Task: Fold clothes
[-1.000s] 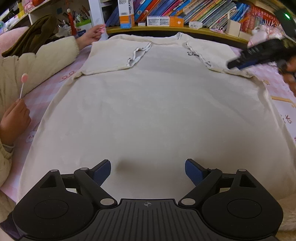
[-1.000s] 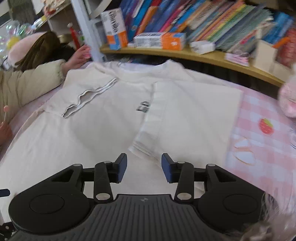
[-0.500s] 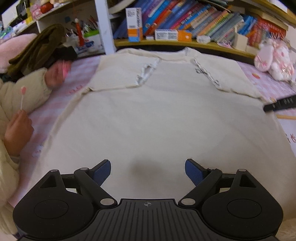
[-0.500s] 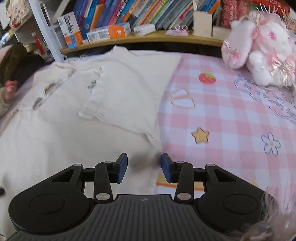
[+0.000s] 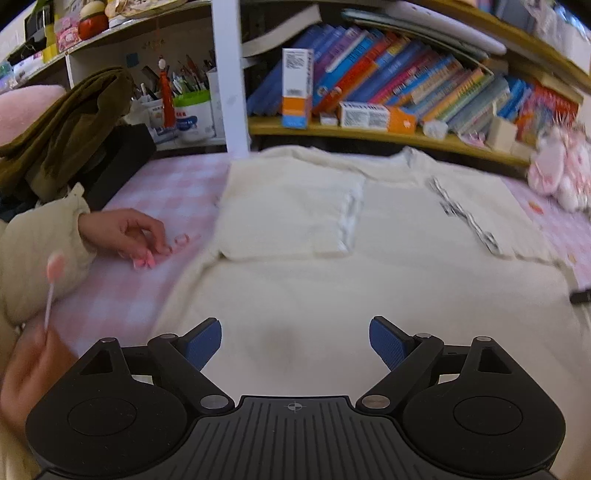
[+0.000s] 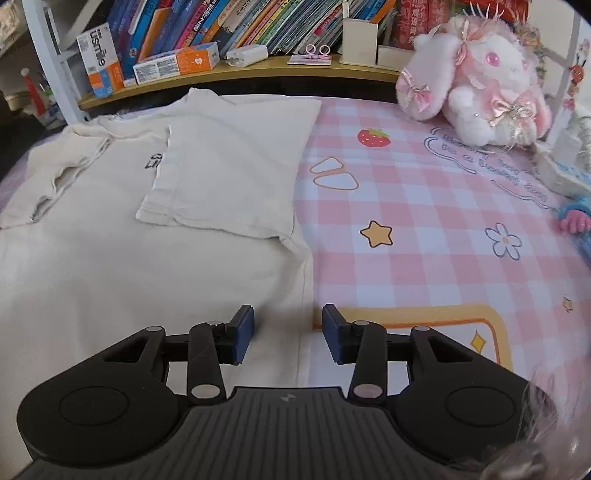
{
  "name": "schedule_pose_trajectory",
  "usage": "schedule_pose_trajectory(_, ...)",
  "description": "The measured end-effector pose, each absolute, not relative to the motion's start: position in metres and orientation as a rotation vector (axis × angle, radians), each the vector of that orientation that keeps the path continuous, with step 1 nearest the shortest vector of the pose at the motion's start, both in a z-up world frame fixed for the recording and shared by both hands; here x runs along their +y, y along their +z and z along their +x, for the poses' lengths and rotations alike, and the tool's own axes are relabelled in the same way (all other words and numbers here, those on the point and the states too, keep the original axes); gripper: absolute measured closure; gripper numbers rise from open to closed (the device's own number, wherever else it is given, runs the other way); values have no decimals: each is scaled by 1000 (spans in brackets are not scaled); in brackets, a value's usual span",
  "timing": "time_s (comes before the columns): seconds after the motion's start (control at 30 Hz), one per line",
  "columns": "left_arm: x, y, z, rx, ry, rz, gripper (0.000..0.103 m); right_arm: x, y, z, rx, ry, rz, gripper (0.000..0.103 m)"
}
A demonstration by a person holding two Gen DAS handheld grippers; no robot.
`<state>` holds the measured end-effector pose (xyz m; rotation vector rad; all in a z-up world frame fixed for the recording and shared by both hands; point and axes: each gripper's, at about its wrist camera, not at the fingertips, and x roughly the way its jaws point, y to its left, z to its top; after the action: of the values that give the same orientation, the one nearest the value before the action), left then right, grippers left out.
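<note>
Flat on the pink checked tabletop point(image 6: 424, 258): cream T-shirt point(image 5: 332, 288), both sleeves already folded in over the chest, collar toward the bookshelf point(image 5: 369, 129).

Above the shirt's lower middle: left gripper point(image 5: 295, 341), released, blue pads wide apart, nothing between them, faint shadow on the cloth just ahead.

Over the shirt's right side edge: right gripper point(image 6: 288, 334), also released but with a narrower gap, one pad above cream cloth, the other above the checked tabletop, side seam running between them. Touching the cloth or just above it: cannot tell.

Near the right-hand folded sleeve point(image 6: 229, 177), partly covered by it: small dark print point(image 6: 153, 161) on the chest.

Left of the shirt in the left wrist view: a hand point(image 5: 125, 232) in a cream sleeve, resting on the tabletop beside small pink pieces point(image 5: 144, 263); nearer the camera, blurred, another hand point(image 5: 26, 373) holding a pink lollipop point(image 5: 55, 264).

Far right on the tabletop, well apart from the shirt: pink and white plush rabbit point(image 6: 476, 70). On the shelf behind: leaning books point(image 6: 229, 22), orange and white boxes point(image 6: 177, 62).
</note>
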<state>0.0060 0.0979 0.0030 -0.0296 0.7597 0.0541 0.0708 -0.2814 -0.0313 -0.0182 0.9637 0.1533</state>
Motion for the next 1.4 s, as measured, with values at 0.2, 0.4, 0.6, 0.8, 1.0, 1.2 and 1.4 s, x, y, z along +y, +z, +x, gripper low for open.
schedule_pose_trajectory(0.2,131,9,68,745,-5,-40,13,-264,-32,60,955,41,-2,64)
schedule_pose_trajectory(0.4,154,13,138,725,-62,-50,13,-255,-31,62,968,-21,-2,64)
schedule_pose_trajectory(0.6,143,15,222,698,-127,10,14,-255,-31,65,978,-34,9,63)
schedule_pose_trajectory(0.8,120,11,297,751,-212,104,15,-254,-31,66,983,-46,18,62)
schedule_pose_trajectory(1.0,109,-11,348,893,-247,147,29,-256,-32,67,982,-55,31,56)
schedule_pose_trajectory(1.2,111,-21,359,973,-325,123,90,-261,-34,66,976,-70,44,50)
schedule_pose_trajectory(1.4,72,-15,366,816,-272,313,92,-260,-35,65,965,-72,41,49)
